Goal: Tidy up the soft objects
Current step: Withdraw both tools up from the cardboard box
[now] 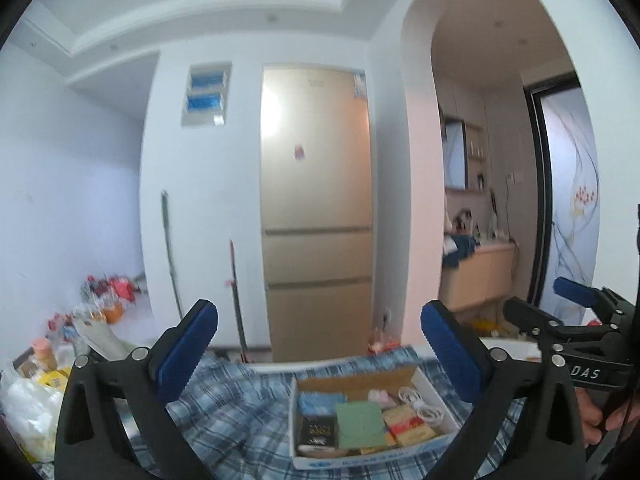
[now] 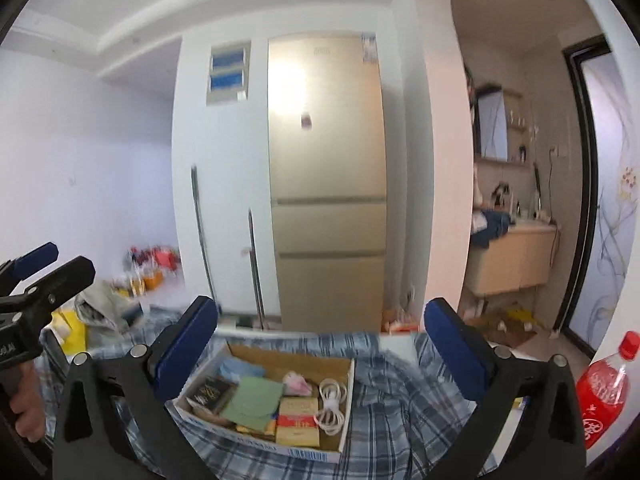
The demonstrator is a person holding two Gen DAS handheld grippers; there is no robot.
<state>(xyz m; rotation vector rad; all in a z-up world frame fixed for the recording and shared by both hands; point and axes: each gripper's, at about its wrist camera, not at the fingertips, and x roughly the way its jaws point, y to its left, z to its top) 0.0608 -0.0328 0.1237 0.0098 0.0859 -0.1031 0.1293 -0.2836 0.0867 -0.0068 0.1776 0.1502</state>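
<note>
Both my grippers are up and pointing across the room right now, nothing in either. Left gripper [image 1: 319,344] has its jaws wide apart, with only air between the blue pads. Same with the right gripper [image 2: 321,334]: jaws spread wide and empty.

Below them a blue plaid cloth [image 1: 236,404] lies rumpled over the surface, and a cardboard box [image 2: 344,420] sits on top of it. In the box: a light blue soft thing [image 2: 240,370] at the back corner, a green pouch [image 2: 256,398] in the middle, a small pink item [image 2: 298,384] behind it, a coiled white cable [image 2: 332,404], a black packet [image 2: 210,394], and red and yellow packs [image 2: 298,422] toward the front. The cloth bunches up just beside the box on the right.

A red bottle [image 2: 604,392] stands off to my right. Straight ahead there's a tan fridge [image 1: 316,208], and bags and clutter [image 1: 44,376] sit to the left.
</note>
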